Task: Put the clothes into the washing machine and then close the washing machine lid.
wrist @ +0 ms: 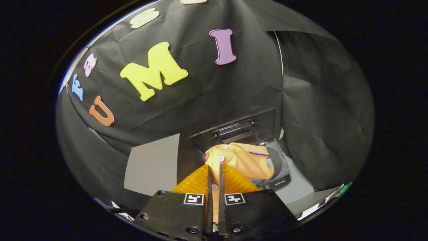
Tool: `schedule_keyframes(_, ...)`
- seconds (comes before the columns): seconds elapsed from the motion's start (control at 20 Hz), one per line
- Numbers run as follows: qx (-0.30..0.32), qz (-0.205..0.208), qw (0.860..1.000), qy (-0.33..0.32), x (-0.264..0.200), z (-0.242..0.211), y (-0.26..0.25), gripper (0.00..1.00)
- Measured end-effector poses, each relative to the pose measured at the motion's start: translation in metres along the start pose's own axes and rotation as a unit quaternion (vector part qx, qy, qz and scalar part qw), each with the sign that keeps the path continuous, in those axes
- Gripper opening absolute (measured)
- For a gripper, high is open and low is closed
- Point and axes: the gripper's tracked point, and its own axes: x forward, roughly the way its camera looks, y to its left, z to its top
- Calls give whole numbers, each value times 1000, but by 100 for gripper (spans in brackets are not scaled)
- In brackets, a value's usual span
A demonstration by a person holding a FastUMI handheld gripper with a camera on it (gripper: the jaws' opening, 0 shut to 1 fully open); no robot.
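My gripper (215,167) is shut on an orange shirt (245,160) with white buttons and a thin purple trim. The cloth is pinched between both fingers (221,177) and bunches up just ahead of them. Beyond the fingertips the shirt hangs over the open top of a small dark washing machine (279,172). Its drum opening is partly hidden by the cloth. The raised lid (239,130) stands upright behind the shirt, against the booth wall.
The washing machine stands on a light grey surface (152,164) that spreads to the left of the fingers and to the right of the machine. Black cloth walls close in behind and on both sides.
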Motion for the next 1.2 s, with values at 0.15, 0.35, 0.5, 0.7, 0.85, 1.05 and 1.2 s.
schedule_keyframes(0.15,1,12,1000,7,13,-3,-8,10)
schedule_keyframes(0.35,-3,20,1000,16,29,-12,-18,10)
schedule_keyframes(0.5,-11,12,1000,15,51,-19,-22,10)
schedule_keyframes(0.7,12,10,999,30,73,-33,-40,10)
schedule_keyframes(0.85,18,4,999,45,94,-47,-54,10)
schedule_keyframes(1.05,10,1,998,56,120,-60,-65,10)
schedule_keyframes(1.2,6,-1,998,61,138,-66,-68,10)
